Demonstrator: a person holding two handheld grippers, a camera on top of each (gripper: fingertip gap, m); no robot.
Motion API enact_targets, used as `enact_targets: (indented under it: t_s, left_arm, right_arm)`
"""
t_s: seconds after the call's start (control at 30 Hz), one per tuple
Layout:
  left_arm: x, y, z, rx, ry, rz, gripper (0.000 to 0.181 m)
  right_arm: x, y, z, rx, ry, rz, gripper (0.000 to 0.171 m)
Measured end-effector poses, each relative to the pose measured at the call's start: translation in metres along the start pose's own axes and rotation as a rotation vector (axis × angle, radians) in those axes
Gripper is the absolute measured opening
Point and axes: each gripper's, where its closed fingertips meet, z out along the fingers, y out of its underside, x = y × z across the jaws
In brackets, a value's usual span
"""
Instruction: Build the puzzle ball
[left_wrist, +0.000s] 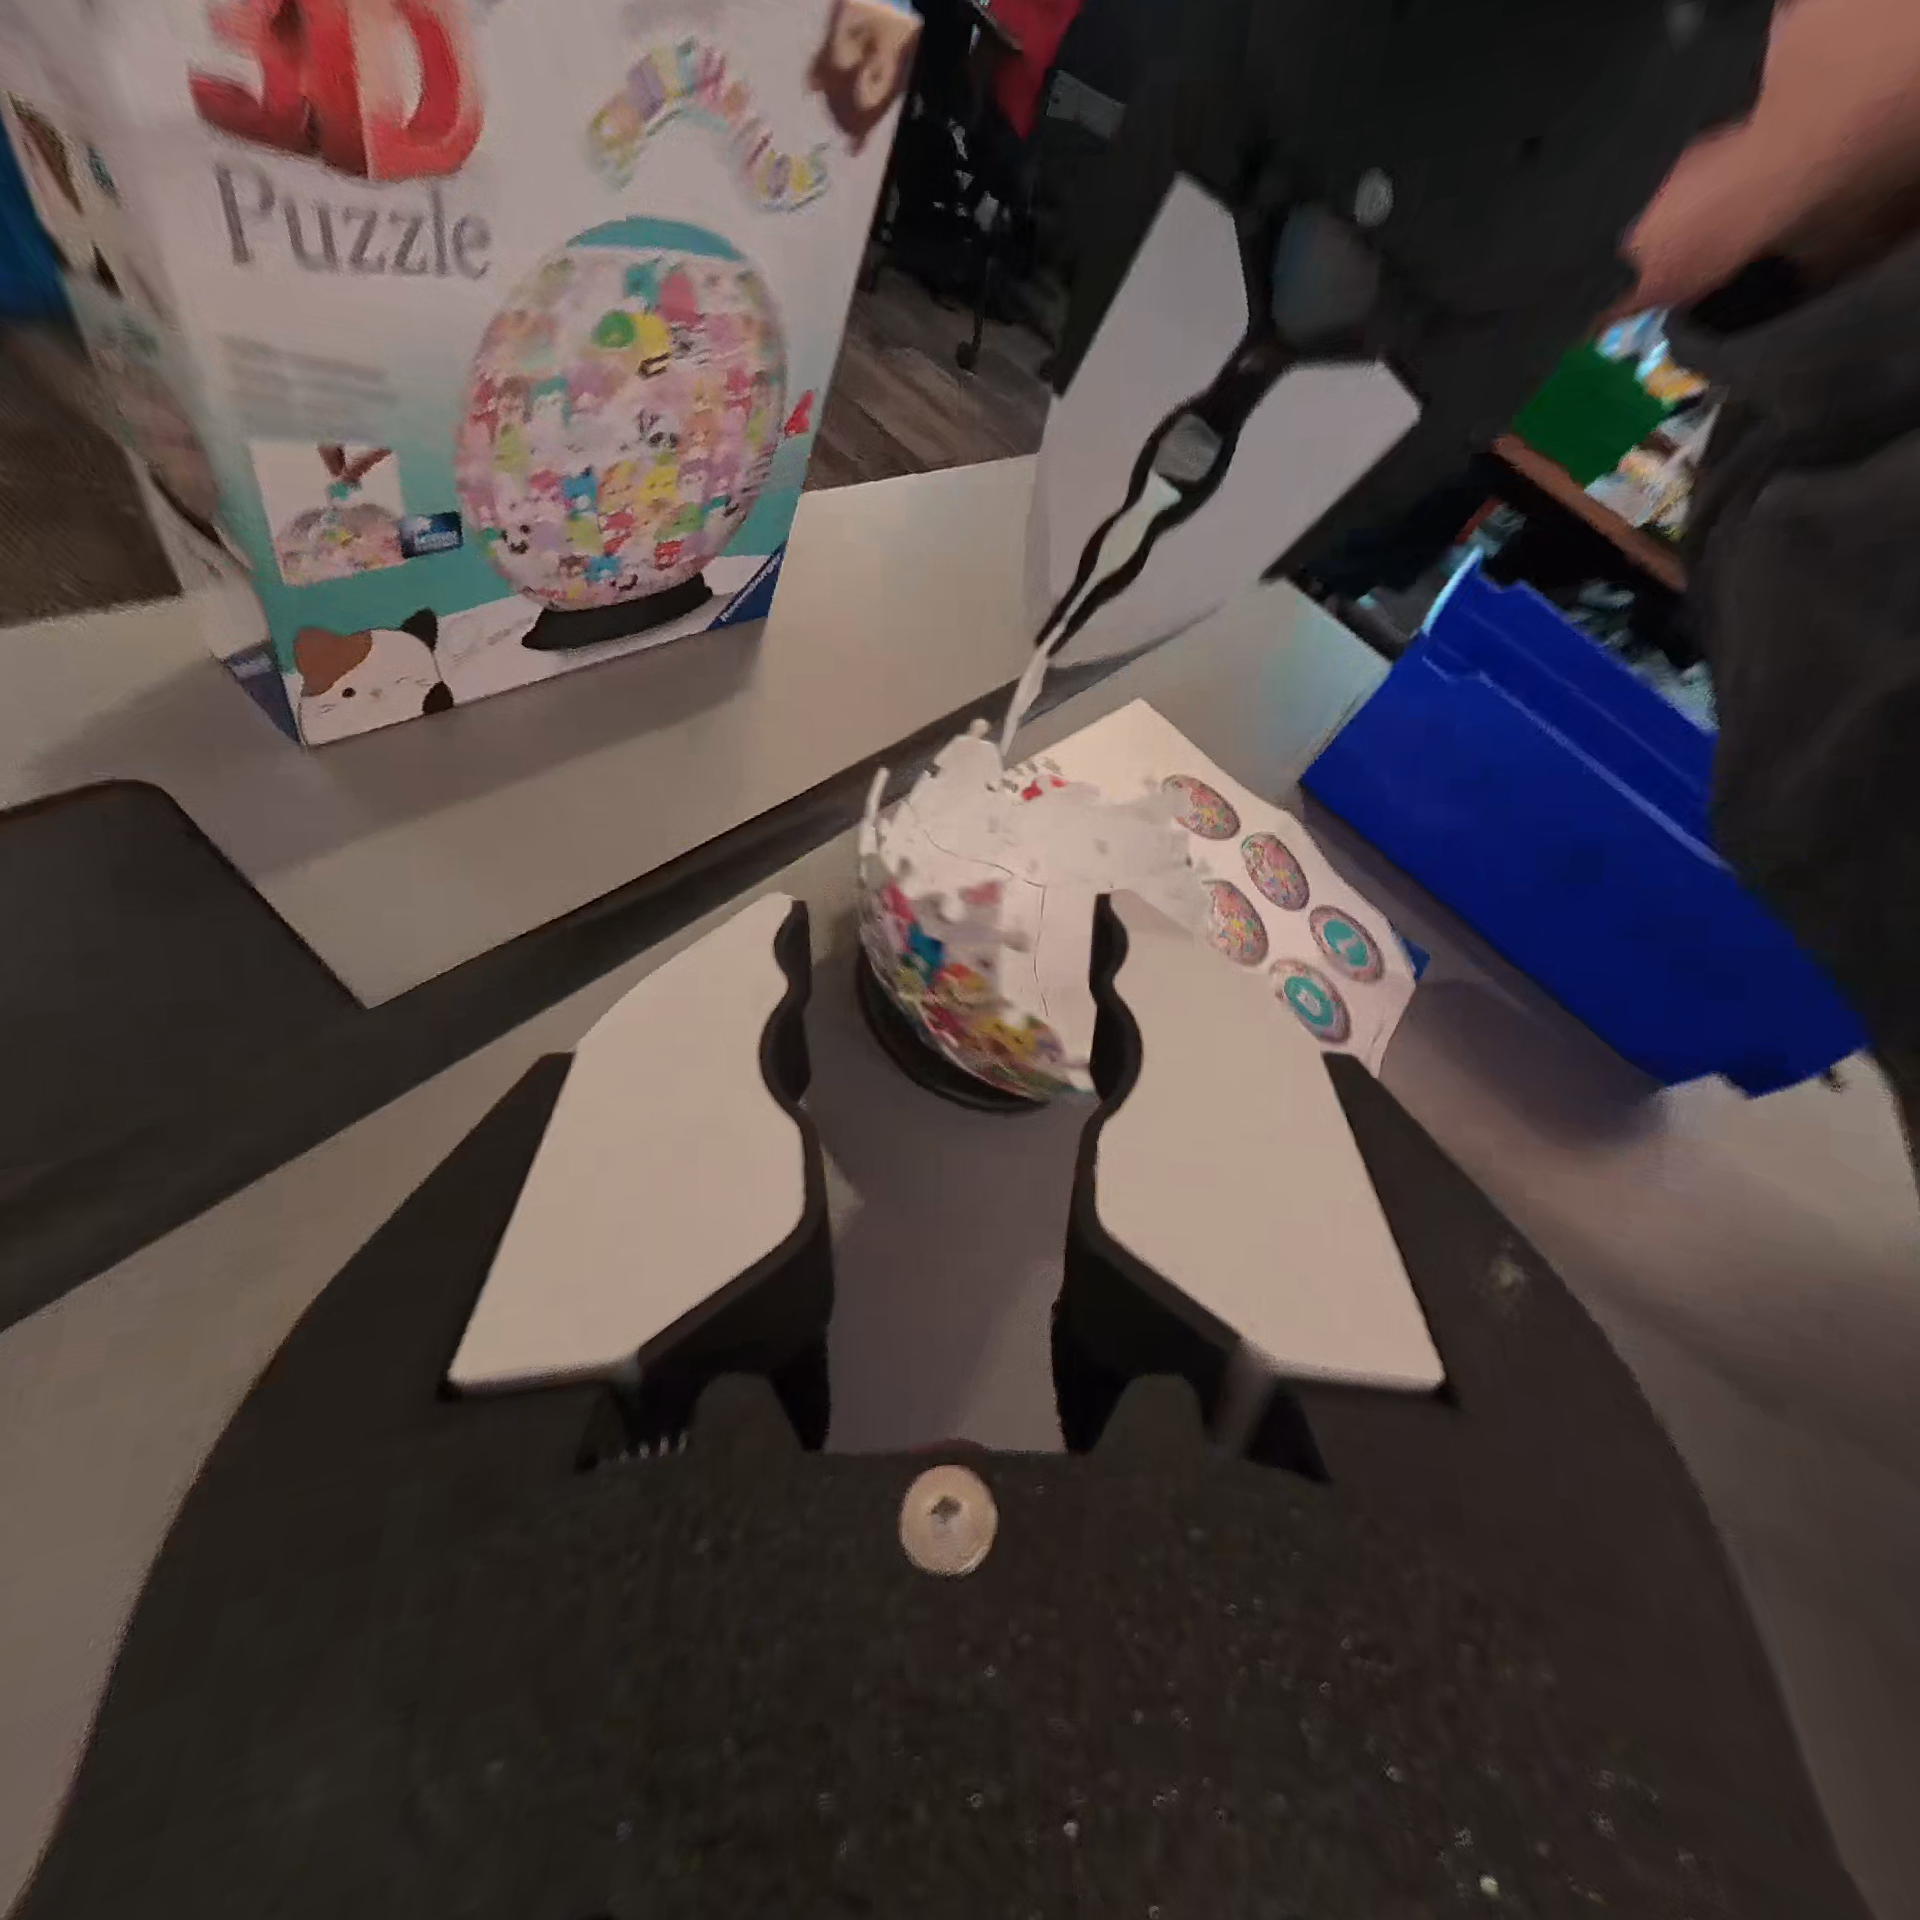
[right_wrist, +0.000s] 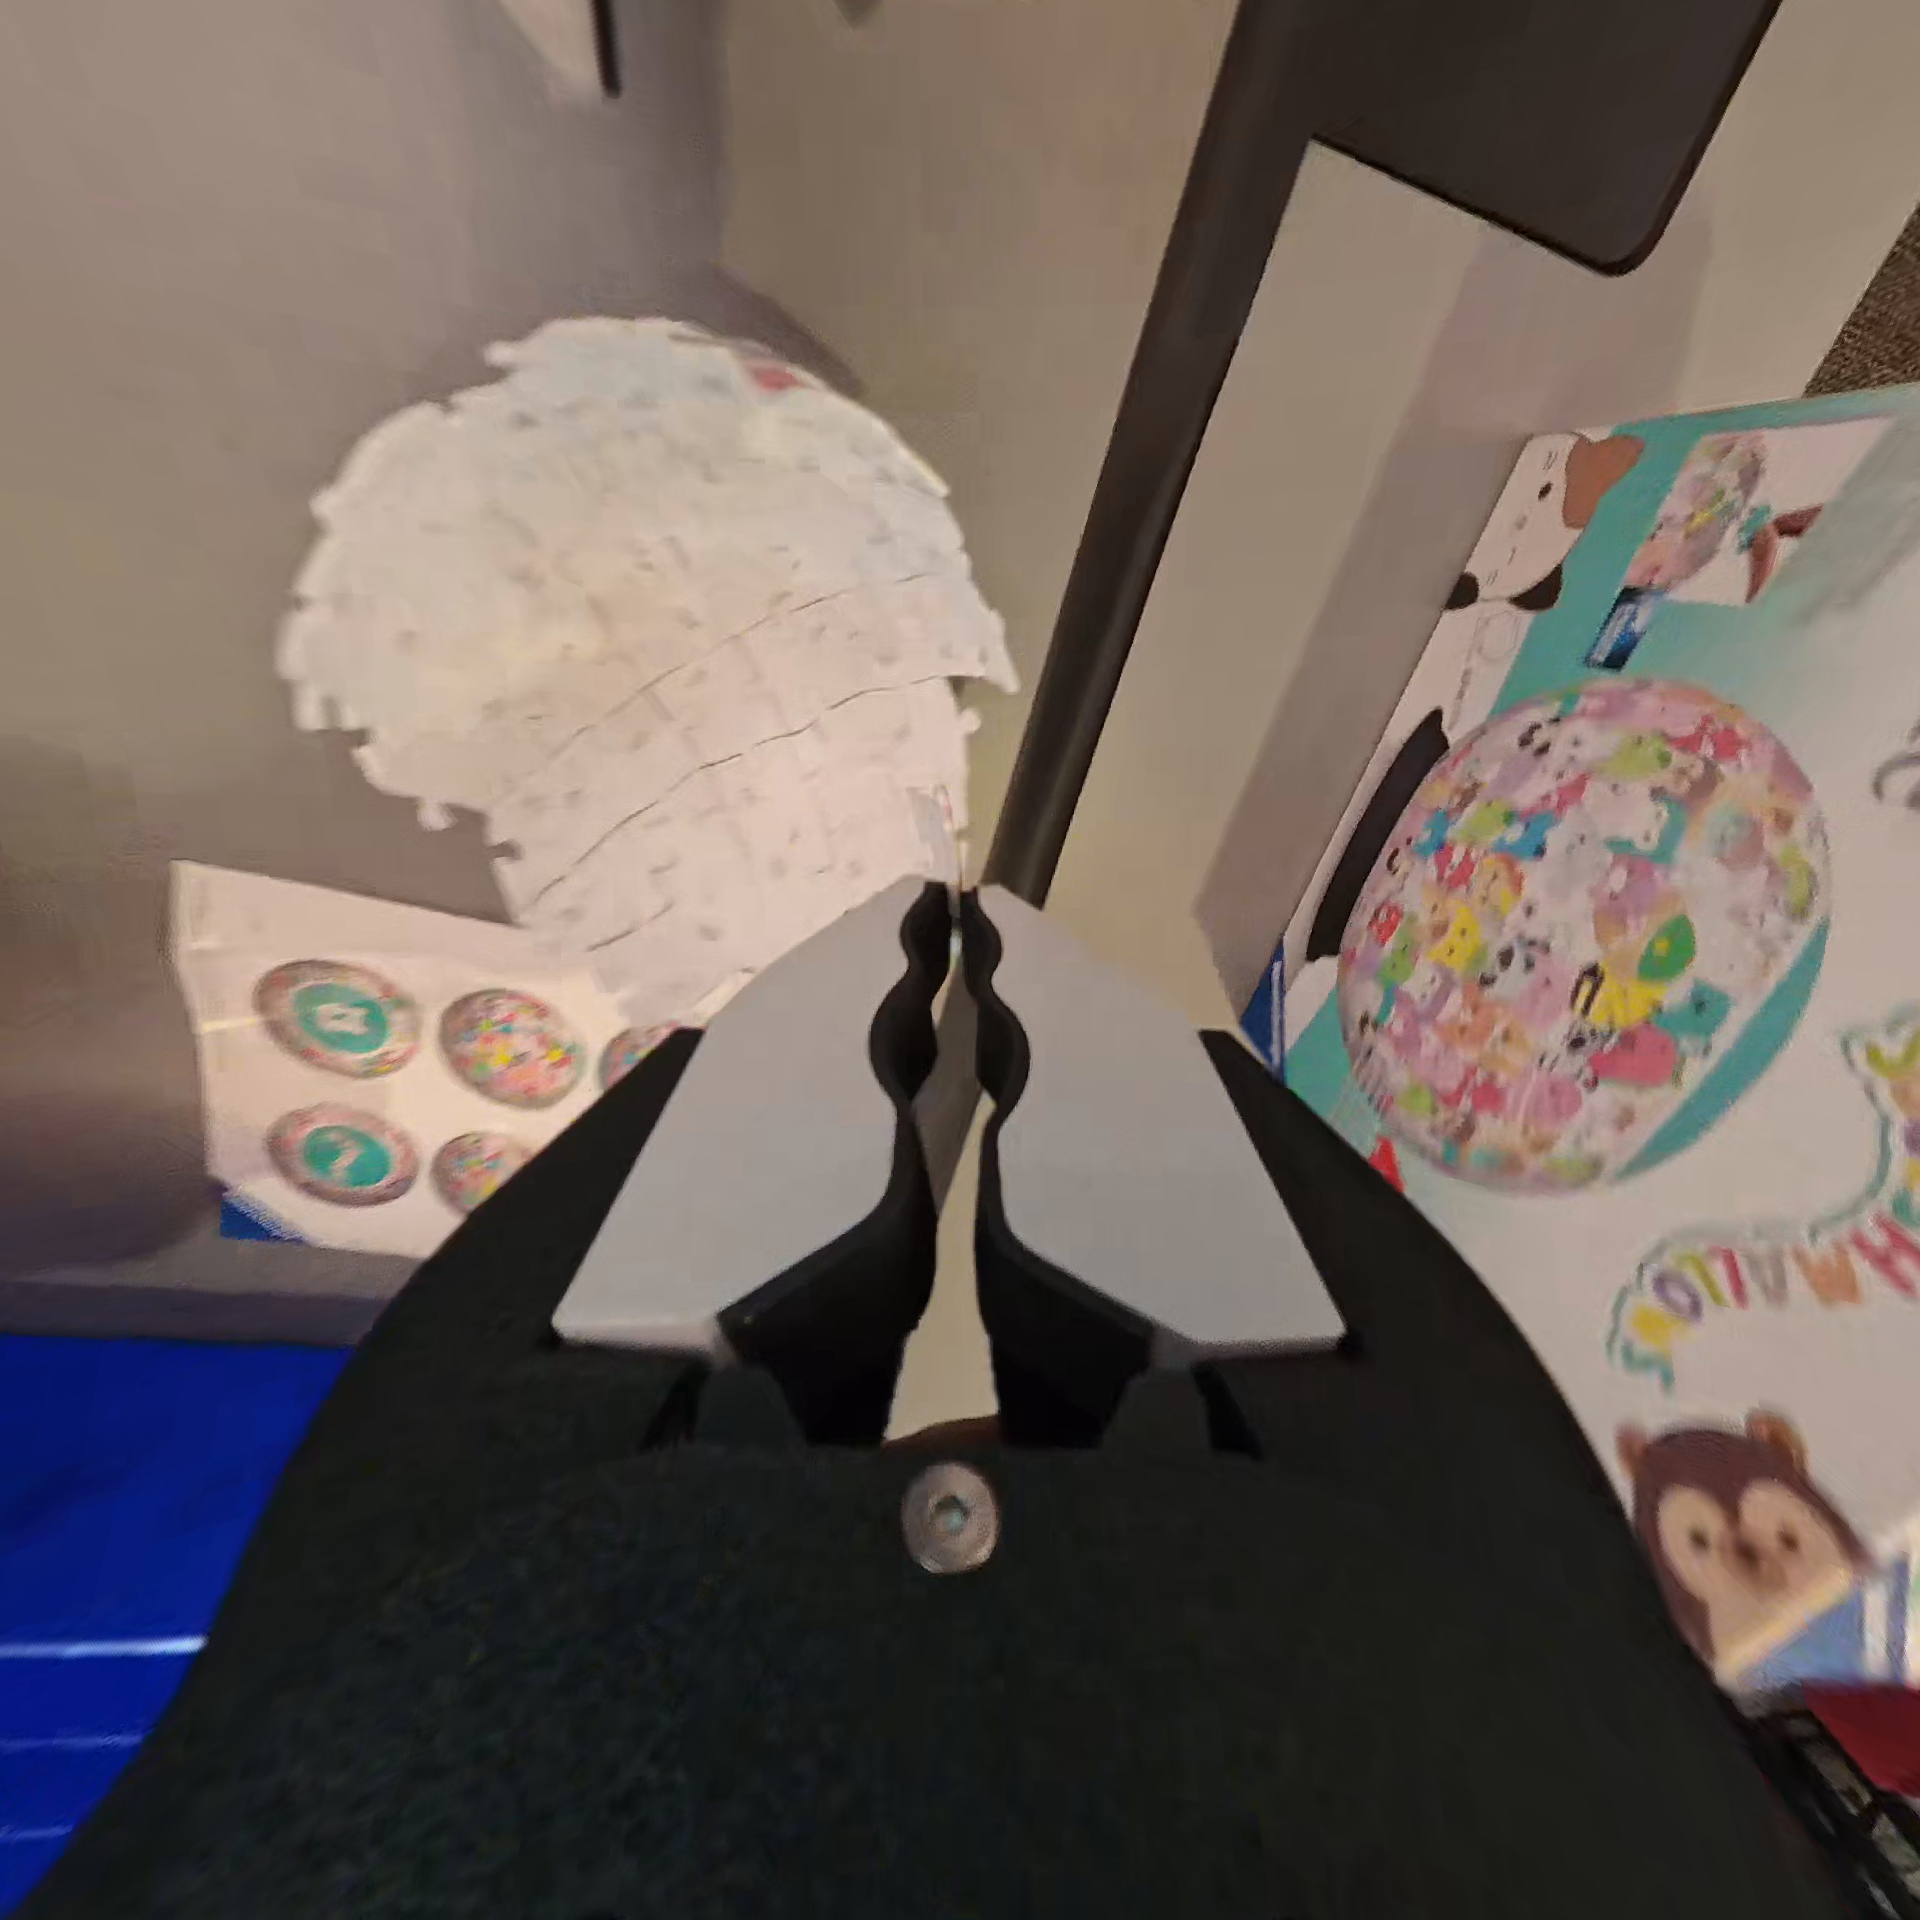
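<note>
Table, half-built ball, piece

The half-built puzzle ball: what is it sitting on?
The puzzle ball rests on a dark round stand on the grey table. Only the stand's rim shows; the ball covers the rest.

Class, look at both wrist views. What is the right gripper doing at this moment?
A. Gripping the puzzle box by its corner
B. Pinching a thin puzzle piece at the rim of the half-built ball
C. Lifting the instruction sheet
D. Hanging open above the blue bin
B: the right gripper has its jaws nearly closed on a thin white puzzle piece at the open rim of the half-built ball.
</note>
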Motion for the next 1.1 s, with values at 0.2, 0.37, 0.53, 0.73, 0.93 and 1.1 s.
enact_targets:
  t_s: [0.2,0.37,0.53,0.73,0.93,1.1]
  left_arm:
    - [-0.033,-0.014,0.043,0.068,0.192,-0.185,0.043]
    - [-0.059,0.001,0.074,-0.021,0.139,-0.136,0.031]
    - [-0.052,0.015,0.092,-0.135,0.141,-0.071,0.021]
    - [-0.055,0.018,0.101,-0.189,0.119,-0.002,0.0]
    - [-0.048,0.03,0.108,-0.279,0.14,0.039,0.0]
    - [-0.045,0.032,0.109,-0.29,0.157,0.037,0.0]
  right_arm:
    - [0.008,-0.011,0.027,0.068,-0.052,-0.066,0.002]
    - [0.007,-0.014,0.037,0.065,-0.039,-0.092,0.002]
    - [0.006,-0.014,0.043,0.07,-0.046,-0.077,0.002]
    - [0.01,-0.014,0.046,0.056,-0.031,-0.072,0.002]
    - [0.01,-0.014,0.047,0.032,-0.038,-0.061,0.002]
    - [0.012,-0.01,0.046,-0.038,-0.047,-0.049,0.002]
